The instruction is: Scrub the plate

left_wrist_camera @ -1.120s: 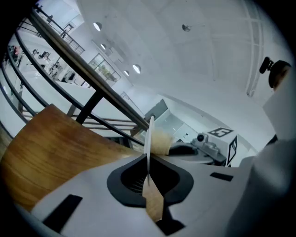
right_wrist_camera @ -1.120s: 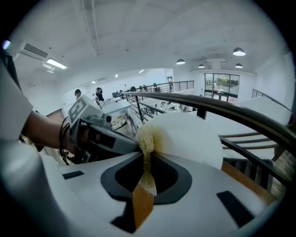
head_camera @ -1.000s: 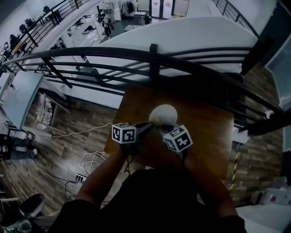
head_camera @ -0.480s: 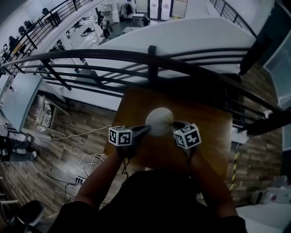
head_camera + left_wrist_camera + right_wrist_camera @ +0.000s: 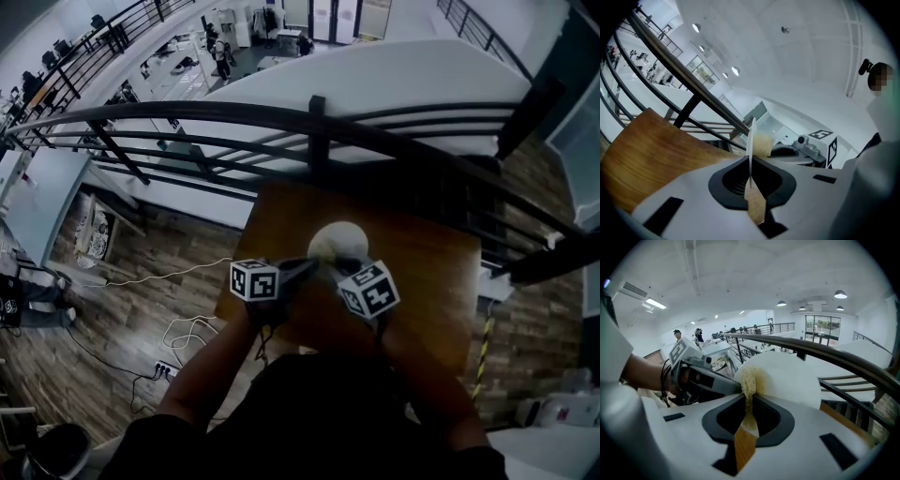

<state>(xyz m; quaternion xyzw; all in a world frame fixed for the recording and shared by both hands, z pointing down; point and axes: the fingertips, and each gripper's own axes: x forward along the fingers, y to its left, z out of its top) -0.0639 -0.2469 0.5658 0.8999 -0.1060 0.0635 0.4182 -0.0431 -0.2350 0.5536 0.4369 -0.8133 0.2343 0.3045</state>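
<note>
A white plate (image 5: 337,240) is held up on edge over the wooden table (image 5: 427,272). My left gripper (image 5: 750,161) is shut on the plate's rim (image 5: 751,136), which shows edge-on between its jaws. My right gripper (image 5: 749,401) is shut on a yellowish sponge (image 5: 748,380), and the sponge presses against the plate's face (image 5: 787,378) near its left rim. In the head view both marker cubes sit just below the plate, the left gripper (image 5: 302,268) at its lower left and the right gripper (image 5: 345,266) at its lower right. From the left gripper view the sponge (image 5: 762,143) shows behind the plate.
A black metal railing (image 5: 317,127) runs along the far edge of the table, with a drop to a lower floor beyond it. Cables (image 5: 187,330) lie on the plank floor to the left. The person's arms and dark torso fill the lower head view.
The right gripper with the sponge swung out to the right half a second ago and has come back left across the plate. The left gripper and plate have barely shifted.
</note>
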